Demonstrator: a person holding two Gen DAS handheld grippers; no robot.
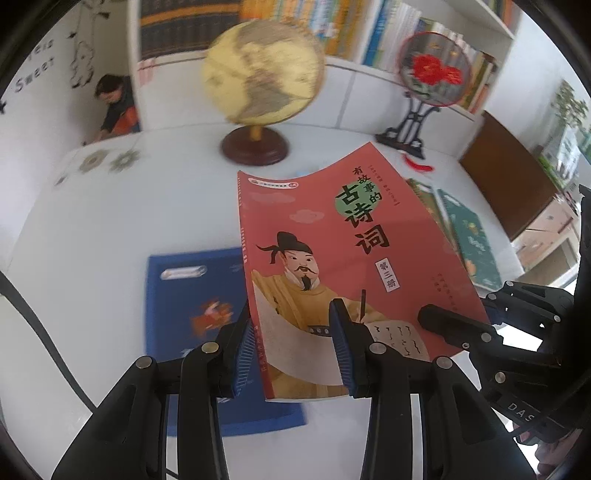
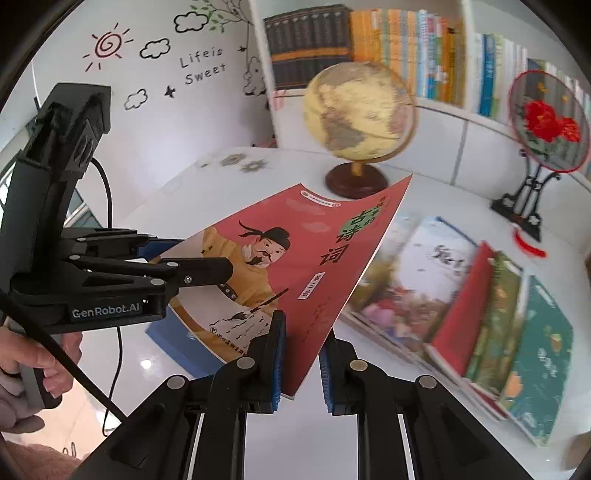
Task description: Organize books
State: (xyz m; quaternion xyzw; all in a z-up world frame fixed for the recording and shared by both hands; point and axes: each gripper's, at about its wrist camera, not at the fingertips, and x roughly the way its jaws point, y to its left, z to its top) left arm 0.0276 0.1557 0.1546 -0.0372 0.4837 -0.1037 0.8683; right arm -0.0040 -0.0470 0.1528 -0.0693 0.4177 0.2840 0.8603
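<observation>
From the left wrist, the left tool (image 1: pixel 295 347) was clamped on the lower edge of the red book (image 1: pixel 332 258), which filled the centre of the frame, lifted off the white bench (image 1: pixel 92 240); the right tool (image 1: pixel 436 317) reached in from the lower right and gripped the same cover at its lower right edge; a blue book (image 1: pixel 192 314) lay flat on the bench at lower left, partly under the red one; a few more books (image 1: pixel 469 240) lay at the right; a globe (image 1: pixel 262 74) stood at upper centre and a round fan on a stand (image 1: pixel 432 74) at upper right, before a bookshelf (image 1: pixel 351 33).

From the right wrist, the right tool (image 2: pixel 301 354) pinched the bottom corner of the red book (image 2: pixel 295 258), tilted at centre frame; the left tool (image 2: pixel 221 273) came in from the left, closed on the cover; a hand (image 2: pixel 33 369) held its grip at lower left; the stack of books (image 2: pixel 480 314) lay overlapping on the bench (image 2: pixel 443 206) at the right; the globe (image 2: pixel 358 114) stood above centre.
</observation>
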